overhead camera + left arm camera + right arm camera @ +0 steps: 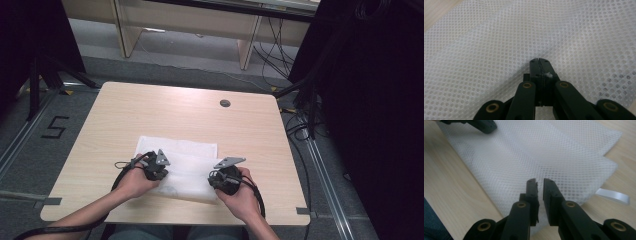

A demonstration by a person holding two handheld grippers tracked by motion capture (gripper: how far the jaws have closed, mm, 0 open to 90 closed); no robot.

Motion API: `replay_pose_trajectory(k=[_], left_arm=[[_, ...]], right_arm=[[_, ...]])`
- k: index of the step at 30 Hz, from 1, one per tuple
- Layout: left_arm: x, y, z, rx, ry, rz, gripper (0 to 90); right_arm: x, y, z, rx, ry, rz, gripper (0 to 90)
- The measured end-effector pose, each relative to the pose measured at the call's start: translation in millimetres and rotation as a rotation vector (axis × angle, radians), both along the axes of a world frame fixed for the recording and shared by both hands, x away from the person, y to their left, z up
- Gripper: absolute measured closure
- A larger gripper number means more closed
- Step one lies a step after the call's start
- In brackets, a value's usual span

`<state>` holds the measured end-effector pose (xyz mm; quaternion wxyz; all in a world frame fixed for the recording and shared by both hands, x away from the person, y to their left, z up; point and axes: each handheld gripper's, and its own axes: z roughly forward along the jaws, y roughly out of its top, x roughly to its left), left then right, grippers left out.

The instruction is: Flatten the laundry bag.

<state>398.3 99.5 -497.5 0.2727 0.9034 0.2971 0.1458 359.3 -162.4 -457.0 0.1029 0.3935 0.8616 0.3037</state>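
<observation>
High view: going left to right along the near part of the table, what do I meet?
Left hand-held gripper → white mesh cloth → right hand-held gripper → bare table.

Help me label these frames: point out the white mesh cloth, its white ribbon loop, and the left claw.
white mesh cloth (192,170), high view, bare middle of the fabric.
white ribbon loop (615,196), right gripper view, middle of the flat strip.
left claw (539,63), left gripper view, tips pressed together on the mesh.
</observation>
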Motion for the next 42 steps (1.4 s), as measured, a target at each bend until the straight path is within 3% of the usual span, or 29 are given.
replay_pose_trajectory(k=[4,5,6,8,14,22,24,25,27,28,29,31,32,33,37,40,42], left_arm=[[0.2,-2.3,-0.2,0.005,-0.012,-0.012,89.1],[-0.6,-3.1,-0.6,-0.002,-0.008,-0.005,89.1],[-0.4,-3.8,-1.5,-0.008,-0.010,0.002,89.1],[0.4,-4.3,-0.6,-0.003,-0.015,-0.017,89.1],[0.9,-7.0,-0.7,-0.010,0.003,-0.016,88.9],[6.7,-12.2,-2.6,-0.041,-0.006,-0.009,87.0],[9.1,-11.7,-0.8,-0.030,-0.003,-0.039,86.5],[8.1,-12.0,-0.9,-0.057,-0.001,-0.031,81.2],[7.1,-12.1,-0.7,-0.070,0.002,-0.021,75.5],[6.2,-11.2,1.5,-0.066,0.009,-0.045,75.5],[1.8,-10.7,2.4,-0.081,-0.003,-0.049,72.3],[-0.3,-9.4,5.1,-0.079,0.005,-0.064,70.5],[-3.9,-9.0,6.0,-0.100,0.007,-0.055,69.8],[-8.9,-6.2,11.4,-0.105,-0.001,-0.072,68.0],[-16.8,-3.2,17.3,-0.150,0.006,-0.084,67.2],[-18.1,-4.7,14.9,-0.157,0.018,-0.092,67.7],[-18.7,-7.3,11.2,-0.134,0.031,-0.118,68.3]], right_arm=[[5.0,1.7,-5.7,-0.018,0.025,0.000,83.8],[8.9,1.4,-11.2,-0.023,-0.007,0.009,84.0],[9.8,0.6,-10.0,-0.039,0.048,0.005,84.3],[15.0,0.2,-16.6,-0.054,0.091,-0.019,84.6],[22.8,-0.8,-25.0,-0.087,0.091,-0.007,84.8],[32.4,-6.7,-27.3,-0.086,0.115,-0.050,85.3],[35.6,-8.7,-27.5,-0.087,0.114,-0.051,84.9],[38.2,-9.2,-25.6,-0.088,0.108,-0.051,81.7],[40.5,-8.8,-17.7,-0.074,0.103,-0.071,78.0],[40.5,-8.8,-17.7,-0.074,0.103,-0.071,78.0],[47.2,-8.9,-8.7,-0.061,0.051,-0.059,74.2],[49.0,-6.7,-3.9,-0.054,0.059,-0.073,72.1],[54.4,-5.7,-2.2,-0.058,0.026,-0.057,69.5],[61.1,0.1,-0.4,-0.060,0.035,-0.046,66.1],[77.3,12.1,-11.8,-0.067,0.043,-0.020,55.7],[82.9,17.7,-19.3,-0.072,0.066,-0.017,53.4],[86.3,22.2,-24.5,-0.075,0.083,-0.012,51.7]])
